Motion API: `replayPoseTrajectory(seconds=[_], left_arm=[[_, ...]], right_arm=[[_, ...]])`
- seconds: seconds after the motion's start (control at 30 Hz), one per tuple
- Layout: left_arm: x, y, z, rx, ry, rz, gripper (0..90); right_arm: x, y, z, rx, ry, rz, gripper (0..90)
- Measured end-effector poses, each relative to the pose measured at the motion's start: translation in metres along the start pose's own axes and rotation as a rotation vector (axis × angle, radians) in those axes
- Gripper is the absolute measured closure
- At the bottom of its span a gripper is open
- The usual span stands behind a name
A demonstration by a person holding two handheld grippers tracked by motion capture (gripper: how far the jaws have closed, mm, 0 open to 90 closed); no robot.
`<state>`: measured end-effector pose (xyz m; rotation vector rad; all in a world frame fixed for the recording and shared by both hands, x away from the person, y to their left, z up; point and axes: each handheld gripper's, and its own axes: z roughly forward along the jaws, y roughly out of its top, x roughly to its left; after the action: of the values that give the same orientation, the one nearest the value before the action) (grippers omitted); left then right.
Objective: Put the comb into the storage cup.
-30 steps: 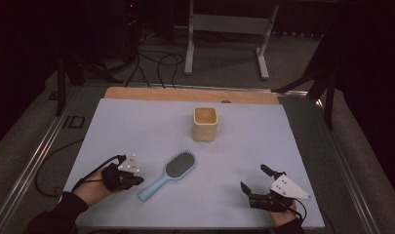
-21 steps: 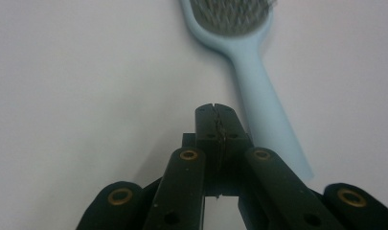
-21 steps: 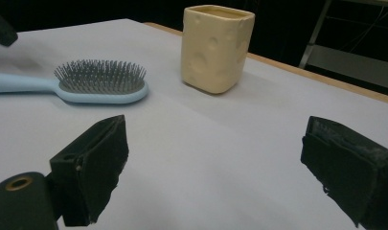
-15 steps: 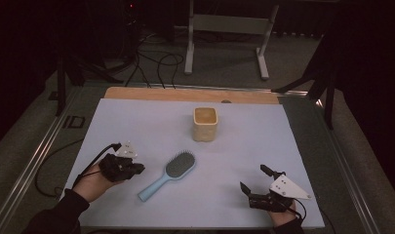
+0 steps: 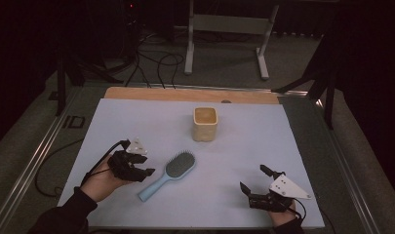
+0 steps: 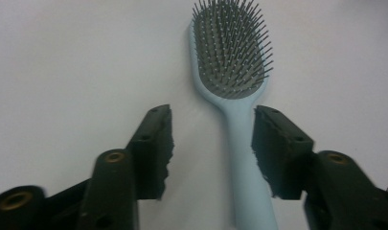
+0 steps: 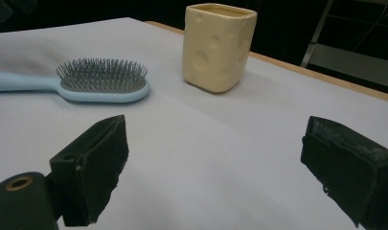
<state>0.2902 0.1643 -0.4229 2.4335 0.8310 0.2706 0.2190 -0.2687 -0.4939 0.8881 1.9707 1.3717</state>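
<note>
Two things lie on the tabletop (image 5: 136, 122), which is covered by a pale blue-white sheet: a light blue hairbrush (image 5: 169, 173) and a cream square cup (image 5: 205, 123).

Hairbrush: flat on the sheet, bristles up, near the middle and slightly toward my left side. In the high view the handle points toward me and to the left, the head away and to the right. The cup stands upright farther back, apart from the brush head.

Left gripper (image 5: 145, 171): held in my left hand (image 5: 103, 179), just beside the brush handle. In the left gripper view the fingers (image 6: 153, 148) stand partly apart and have just been opening. The handle (image 6: 244, 167) runs up between them, close against the inner face of the finger on that view's right. I cannot tell whether that finger touches it; the other finger is clear of it, with bare sheet showing in the gap. Nothing is gripped.

Right gripper (image 5: 253, 179): low over the sheet at my near right, well apart from the brush. Its fingers (image 7: 93, 165) are spread wide with only bare sheet between them. From the right gripper view the brush (image 7: 86, 81) lies side-on beyond the fingers, and the cup (image 7: 218, 45) stands behind it.
</note>
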Motion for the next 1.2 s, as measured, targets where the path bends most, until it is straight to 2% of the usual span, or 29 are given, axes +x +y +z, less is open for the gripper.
replayPoseTrajectory(seconds=[0.23, 0.4, 0.53, 0.6, 0.67, 0.73, 1.13, 1.2], left_arm=[[-0.006, 0.009, 0.005, -0.002, 0.003, -0.011, 17.2], [-0.010, 0.017, 0.011, 0.005, 0.003, -0.028, 4.0], [-0.016, 0.021, 0.020, 0.030, -0.033, -0.032, 0.4], [-0.019, 0.024, 0.026, 0.051, -0.021, -0.042, 0.0], [-0.020, 0.025, 0.031, 0.069, 0.002, -0.077, 0.0], [-0.021, 0.026, 0.036, 0.093, 0.023, -0.082, 0.0], [-0.022, 0.021, 0.056, 0.137, 0.003, -0.114, 2.6], [-0.021, 0.020, 0.059, 0.148, -0.012, -0.113, 3.1]], right_arm=[[0.000, 0.000, 0.000, 0.001, 0.001, -0.002, 9.1], [0.000, 0.000, 0.000, 0.002, 0.000, -0.005, 9.1], [0.000, 0.000, 0.000, 0.000, 0.000, -0.004, 9.1], [0.000, 0.000, 0.000, 0.002, 0.001, -0.004, 9.1], [0.000, 0.000, 0.000, 0.003, 0.001, -0.005, 9.1], [0.000, 0.000, 0.000, 0.001, 0.002, -0.004, 9.1], [0.000, 0.000, 0.000, 0.004, 0.003, -0.008, 9.1], [0.000, 0.000, 0.000, 0.003, 0.003, -0.007, 9.1]])
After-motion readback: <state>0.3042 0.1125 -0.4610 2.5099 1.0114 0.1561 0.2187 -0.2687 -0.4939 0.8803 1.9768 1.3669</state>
